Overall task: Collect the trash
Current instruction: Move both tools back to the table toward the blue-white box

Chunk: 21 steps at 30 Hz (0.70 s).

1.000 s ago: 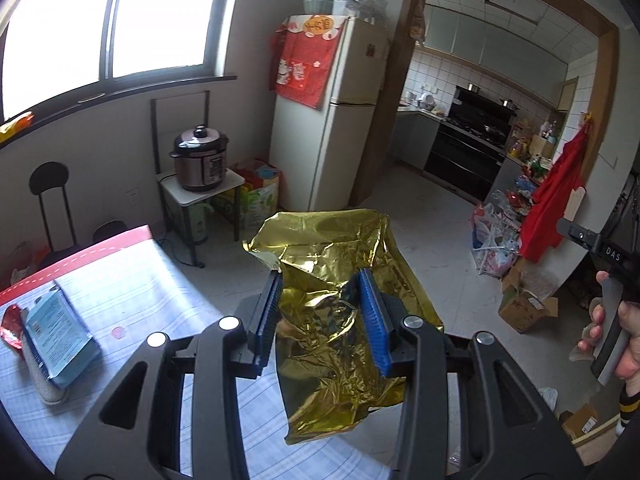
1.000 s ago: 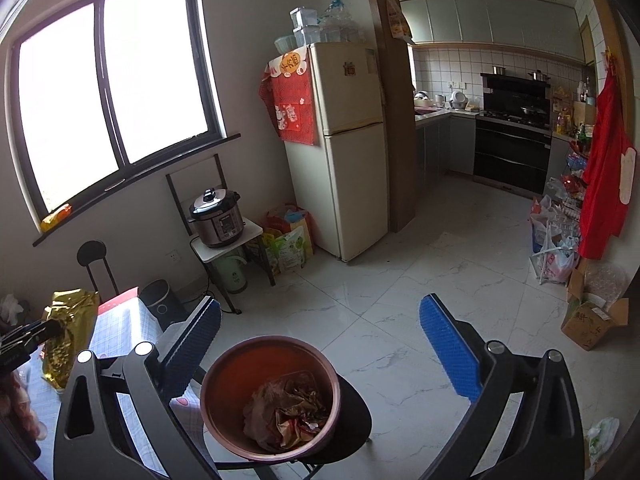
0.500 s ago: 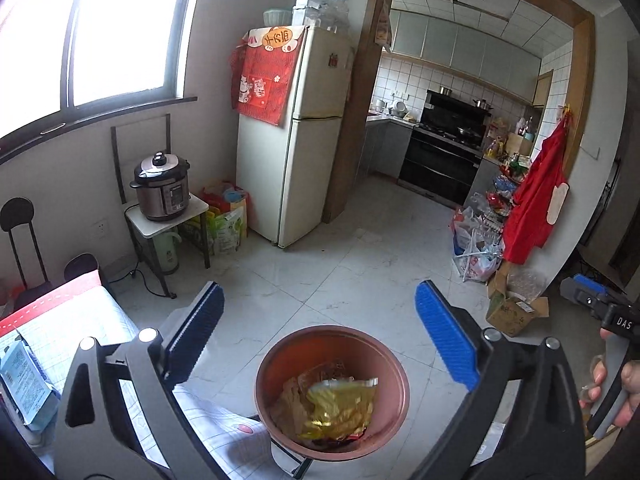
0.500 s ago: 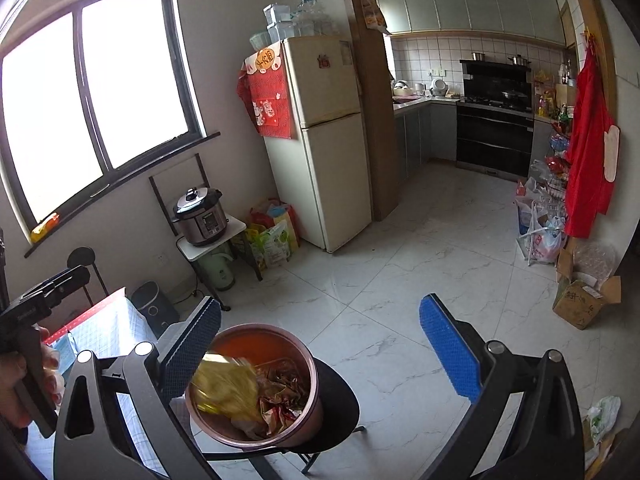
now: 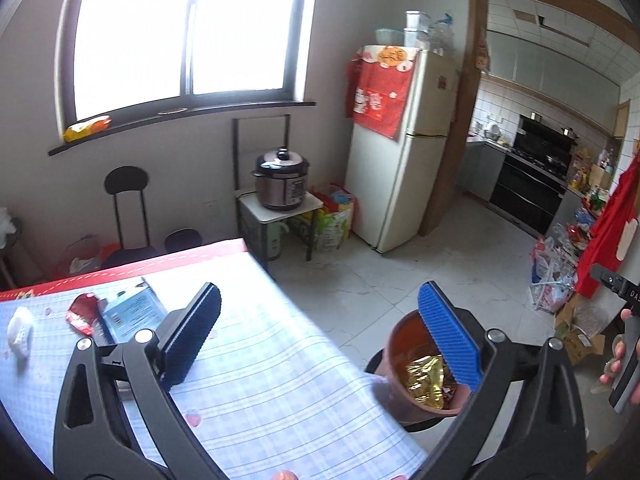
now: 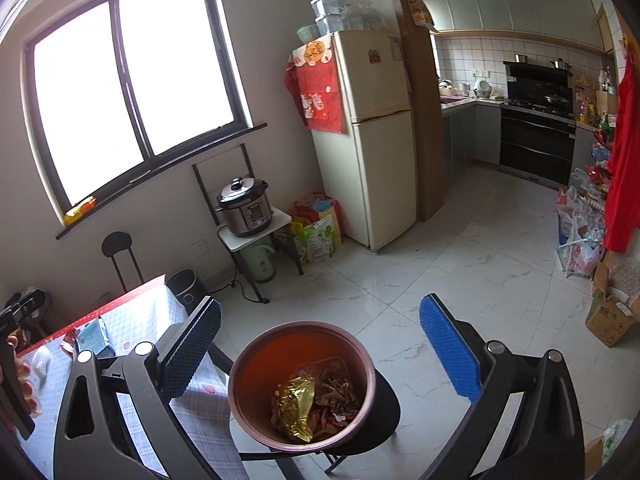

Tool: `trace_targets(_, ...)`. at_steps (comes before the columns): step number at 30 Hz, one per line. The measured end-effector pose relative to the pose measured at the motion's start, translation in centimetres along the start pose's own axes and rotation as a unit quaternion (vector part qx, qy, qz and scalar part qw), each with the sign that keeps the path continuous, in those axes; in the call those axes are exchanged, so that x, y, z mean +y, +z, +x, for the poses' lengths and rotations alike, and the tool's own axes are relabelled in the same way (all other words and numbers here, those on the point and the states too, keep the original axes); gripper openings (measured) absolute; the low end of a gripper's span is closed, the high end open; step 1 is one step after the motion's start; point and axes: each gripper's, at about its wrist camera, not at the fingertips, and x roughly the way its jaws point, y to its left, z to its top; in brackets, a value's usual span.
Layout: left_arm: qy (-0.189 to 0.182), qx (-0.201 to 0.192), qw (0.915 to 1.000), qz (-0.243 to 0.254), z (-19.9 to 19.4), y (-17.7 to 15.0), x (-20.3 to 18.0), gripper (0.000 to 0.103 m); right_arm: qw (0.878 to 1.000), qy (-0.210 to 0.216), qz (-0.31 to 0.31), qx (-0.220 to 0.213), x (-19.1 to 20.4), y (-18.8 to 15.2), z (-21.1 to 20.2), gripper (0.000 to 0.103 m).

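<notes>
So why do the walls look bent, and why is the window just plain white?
Left wrist view: the fisheye lens bows the door frame and darkens the corners; the window is blown out white by daylight; the table edge looks slightly smeared. Right wrist view: same curving at the window, also overexposed, but the bin and floor are sharp and evenly lit.

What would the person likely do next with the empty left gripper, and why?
Probably swing the left gripper toward the red wrapper and the blue packet on the table. The gold foil already lies in the bin, the gripper is open and empty, and that litter remains.
</notes>
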Motion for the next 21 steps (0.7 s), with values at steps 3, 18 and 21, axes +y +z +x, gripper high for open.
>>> trace_targets(3,0.067,-0.003,0.9971,-0.036,-3.5,-1.8,5.6,0.097,0.999,0.031,-0.023,0.015,3.1,0.0,2.0,0.097)
trace_targets(18,0.288,-0.007,0.9330,-0.216,-20.8,-12.7,30.2,0.097,0.970,0.157,-0.166,0.082,26.9,-3.1,7.4,0.097)
trace_targets(21,0.301,-0.003,0.9240,-0.236,-22.3,-14.8,33.8,0.097,0.962,0.173,-0.191,0.093,31.9,-4.7,8.3,0.097)
